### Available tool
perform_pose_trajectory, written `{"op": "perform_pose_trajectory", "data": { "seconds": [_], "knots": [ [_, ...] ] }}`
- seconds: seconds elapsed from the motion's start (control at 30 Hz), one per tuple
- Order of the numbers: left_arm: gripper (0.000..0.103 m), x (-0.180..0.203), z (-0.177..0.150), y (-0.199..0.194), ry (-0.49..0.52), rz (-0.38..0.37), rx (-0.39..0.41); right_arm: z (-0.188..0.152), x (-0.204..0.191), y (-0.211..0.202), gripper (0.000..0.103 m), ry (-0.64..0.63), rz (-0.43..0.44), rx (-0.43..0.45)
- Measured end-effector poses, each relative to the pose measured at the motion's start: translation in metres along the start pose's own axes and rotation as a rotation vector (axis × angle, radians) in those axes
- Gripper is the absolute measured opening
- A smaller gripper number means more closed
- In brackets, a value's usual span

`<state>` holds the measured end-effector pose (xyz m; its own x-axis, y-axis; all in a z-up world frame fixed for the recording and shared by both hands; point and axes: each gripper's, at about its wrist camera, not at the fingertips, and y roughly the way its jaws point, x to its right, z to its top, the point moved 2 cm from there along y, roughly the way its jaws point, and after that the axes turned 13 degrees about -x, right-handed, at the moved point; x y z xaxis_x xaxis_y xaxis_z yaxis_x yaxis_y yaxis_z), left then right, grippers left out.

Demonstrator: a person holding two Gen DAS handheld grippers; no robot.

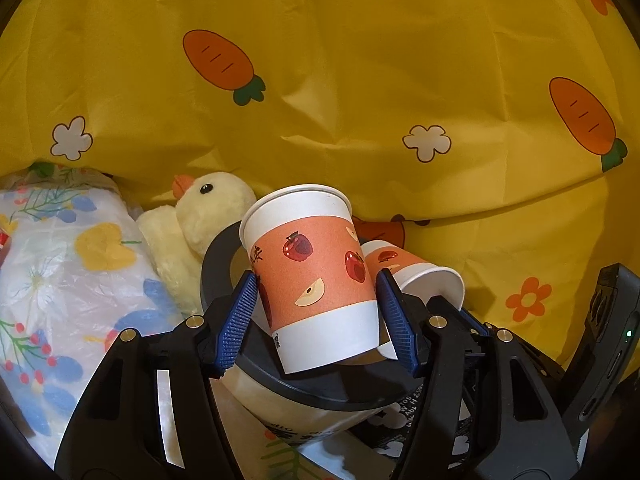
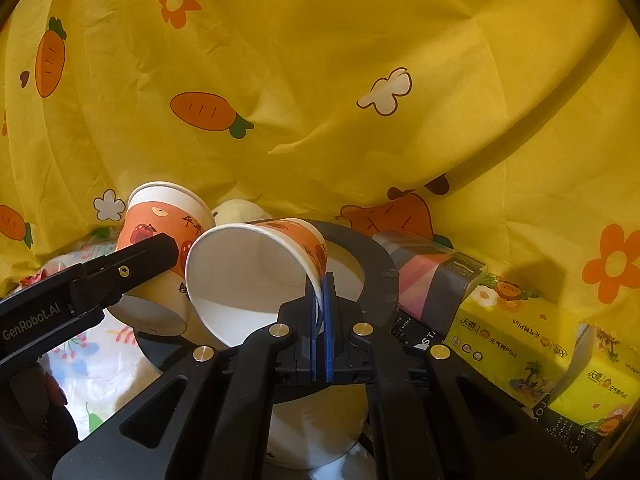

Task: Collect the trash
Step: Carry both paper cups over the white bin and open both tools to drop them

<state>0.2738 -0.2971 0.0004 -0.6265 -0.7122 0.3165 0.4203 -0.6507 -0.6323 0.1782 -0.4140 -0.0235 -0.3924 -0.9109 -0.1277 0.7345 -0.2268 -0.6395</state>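
My left gripper (image 1: pixel 316 312) is shut on an orange apple-print paper cup (image 1: pixel 316 280), held upside down over the small bin (image 1: pixel 320 390) with a black rim. My right gripper (image 2: pixel 320 292) is shut on the rim of a second apple-print cup (image 2: pixel 248 268), tipped on its side over the same bin (image 2: pixel 380 276). The second cup (image 1: pixel 420 276) shows beside the first in the left wrist view. The left gripper's cup (image 2: pixel 164 232) and one finger (image 2: pixel 132 268) show at left in the right wrist view.
A yellow carrot-print cloth (image 1: pixel 360 80) hangs behind everything. A plush duck (image 1: pixel 200 216) and a floral plastic bag (image 1: pixel 60 280) lie left of the bin. Yellow tissue packs (image 2: pixel 520 332) and a striped box (image 2: pixel 432 272) sit to the right.
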Motion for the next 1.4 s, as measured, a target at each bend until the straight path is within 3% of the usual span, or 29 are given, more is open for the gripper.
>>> {"op": "perform_pose_trajectory", "data": {
  "seconds": [0.33,0.57,0.6,0.67,0.73,0.87,0.93,1.2,1.4],
  "knots": [
    [0.067,0.001,-0.005,0.002,0.014,0.011,-0.004,0.002,0.000,0.005,0.004,-0.006,-0.001,-0.011],
    [0.083,-0.006,-0.007,-0.003,-0.019,0.025,0.001,0.007,-0.002,0.011,0.005,-0.024,0.013,-0.030],
    [0.086,-0.009,-0.007,-0.005,-0.029,0.037,0.006,0.007,-0.003,0.012,0.008,-0.028,0.014,-0.033],
    [0.090,-0.013,-0.007,-0.009,-0.049,0.067,0.012,0.009,-0.005,0.014,0.023,-0.032,0.018,-0.043],
    [0.091,-0.017,-0.009,-0.012,-0.056,0.087,0.011,0.009,-0.007,0.014,0.054,-0.029,0.024,-0.046],
    [0.094,-0.021,-0.014,-0.023,-0.054,0.142,0.030,0.009,-0.010,0.014,0.064,-0.040,0.029,-0.058],
    [0.095,-0.024,-0.017,-0.029,-0.071,0.166,0.038,0.009,-0.011,0.013,0.077,-0.037,0.029,-0.060],
    [0.096,-0.029,-0.030,-0.062,-0.109,0.214,0.080,0.006,-0.014,0.006,0.086,-0.033,0.046,-0.066],
    [0.096,-0.024,-0.043,-0.089,-0.117,0.255,0.100,-0.001,-0.019,-0.010,0.087,-0.037,0.050,-0.056]
  ]
}}
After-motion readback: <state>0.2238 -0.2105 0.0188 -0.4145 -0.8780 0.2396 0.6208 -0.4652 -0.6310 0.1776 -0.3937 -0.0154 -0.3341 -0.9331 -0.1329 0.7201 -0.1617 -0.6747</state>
